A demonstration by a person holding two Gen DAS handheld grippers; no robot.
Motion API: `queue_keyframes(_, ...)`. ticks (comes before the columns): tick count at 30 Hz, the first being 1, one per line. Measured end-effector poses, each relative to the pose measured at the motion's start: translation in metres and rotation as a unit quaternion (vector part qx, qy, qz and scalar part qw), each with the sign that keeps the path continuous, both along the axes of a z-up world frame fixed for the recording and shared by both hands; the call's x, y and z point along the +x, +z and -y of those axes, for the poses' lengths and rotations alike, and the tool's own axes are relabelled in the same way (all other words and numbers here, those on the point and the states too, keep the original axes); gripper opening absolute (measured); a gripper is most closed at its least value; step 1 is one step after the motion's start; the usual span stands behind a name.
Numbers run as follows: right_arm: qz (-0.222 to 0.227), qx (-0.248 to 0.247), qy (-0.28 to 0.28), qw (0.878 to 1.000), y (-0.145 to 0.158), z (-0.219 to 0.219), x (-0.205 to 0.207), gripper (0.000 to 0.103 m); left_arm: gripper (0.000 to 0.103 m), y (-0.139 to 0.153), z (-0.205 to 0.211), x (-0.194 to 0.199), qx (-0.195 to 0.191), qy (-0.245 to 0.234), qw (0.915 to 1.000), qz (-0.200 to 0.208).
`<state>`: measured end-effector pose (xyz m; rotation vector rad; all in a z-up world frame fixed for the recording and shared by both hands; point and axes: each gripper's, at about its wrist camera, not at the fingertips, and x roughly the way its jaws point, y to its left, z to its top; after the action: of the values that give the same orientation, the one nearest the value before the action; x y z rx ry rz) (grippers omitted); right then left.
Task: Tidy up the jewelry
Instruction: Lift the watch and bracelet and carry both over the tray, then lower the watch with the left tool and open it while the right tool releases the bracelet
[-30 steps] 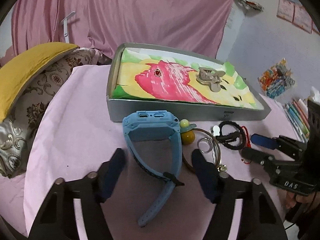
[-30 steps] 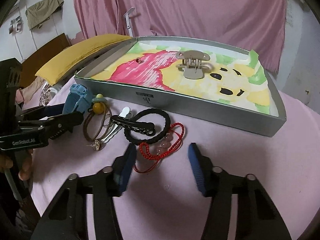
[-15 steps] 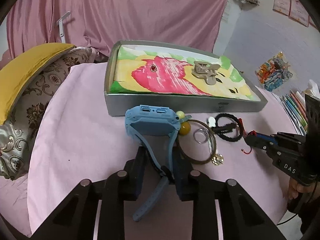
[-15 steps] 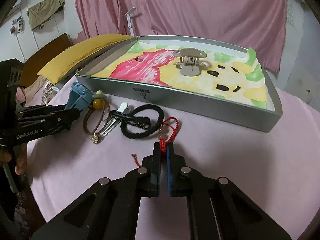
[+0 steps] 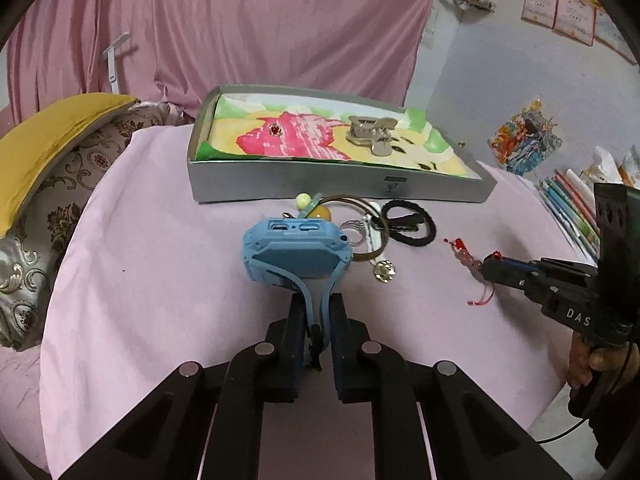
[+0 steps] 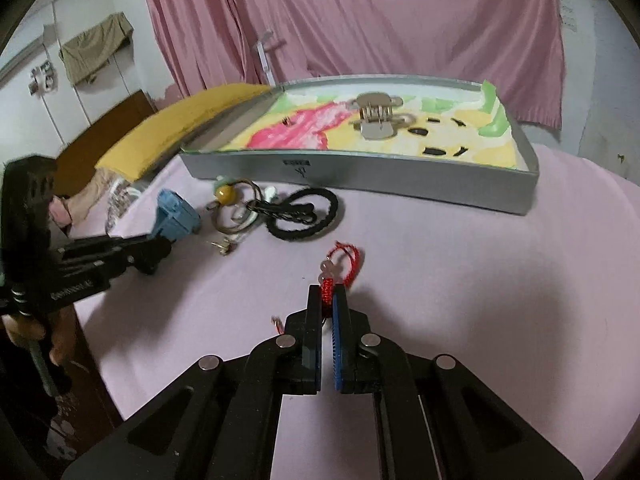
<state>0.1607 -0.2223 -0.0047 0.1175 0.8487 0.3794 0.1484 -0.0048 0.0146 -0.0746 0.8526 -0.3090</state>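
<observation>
My left tool (image 5: 316,320) is clamped on the strap of the blue watch (image 5: 296,248), both bands pinched between the pads, with the watch body sticking out ahead of the fingertips and looking raised off the pink cloth (image 5: 152,264). In the right wrist view the same watch (image 6: 176,212) shows at the tip of that tool (image 6: 158,250), tilted, just left of the small pile of jewelry.

My right tool (image 6: 328,300) is closed on the red cord bracelet (image 6: 340,264). The woven red part sits between the pads, and the loop with its pale pink beads pokes out in front. A loose red end trails to the left of the fingers. From the left wrist view the bracelet (image 5: 466,254) hangs at the nose of the right tool (image 5: 490,270), with a thin red tail curling below it.

Between the two tools and the tray lies the rest: a black braided hair tie (image 6: 304,216) with a black clip across it, a brown bangle (image 5: 360,232), a yellow bead charm (image 5: 318,213) with a pale green ball beside it, a silver ring and a small gold earring (image 5: 385,272). They overlap one another near the front wall of the grey tray (image 5: 320,190). The tray is lined with a bright painted sheet, and on it rest a beige claw clip (image 5: 370,132) and a small red-stoned stud (image 5: 275,130), well apart.
</observation>
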Motion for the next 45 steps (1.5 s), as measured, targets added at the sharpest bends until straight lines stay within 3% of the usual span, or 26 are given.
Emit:
queue_keyframes(9,0.068,0.001,0.010,0.998,0.023,-0.006,-0.016,0.004,0.010,0.020,0.008,-0.022,-0.002,-0.015,0.9973,0.071)
queue_keyframes(16,0.150,-0.006,0.005,0.989,0.055,-0.009,-0.019,0.004,0.010,0.050,0.015,-0.013,-0.005,0.002,0.9909,0.135)
queue_keyframes(21,0.212,-0.004,-0.014,0.977,0.080,-0.010,-0.007,0.004,0.010,0.073,0.023,0.008,-0.006,0.012,0.9821,0.188)
queue_keyframes(30,0.324,-0.048,-0.066,0.942,0.106,-0.014,0.034,0.004,0.010,0.097,0.032,0.065,-0.025,0.043,0.9612,0.271)
queue_keyframes(36,0.334,-0.065,-0.087,0.936,0.104,-0.021,0.066,0.004,0.010,0.089,0.043,0.103,-0.021,0.051,0.9612,0.270)
queue_keyframes(45,0.292,-0.079,-0.110,0.947,0.085,-0.017,0.113,0.004,0.010,0.062,0.042,0.148,-0.030,0.067,0.9775,0.198)
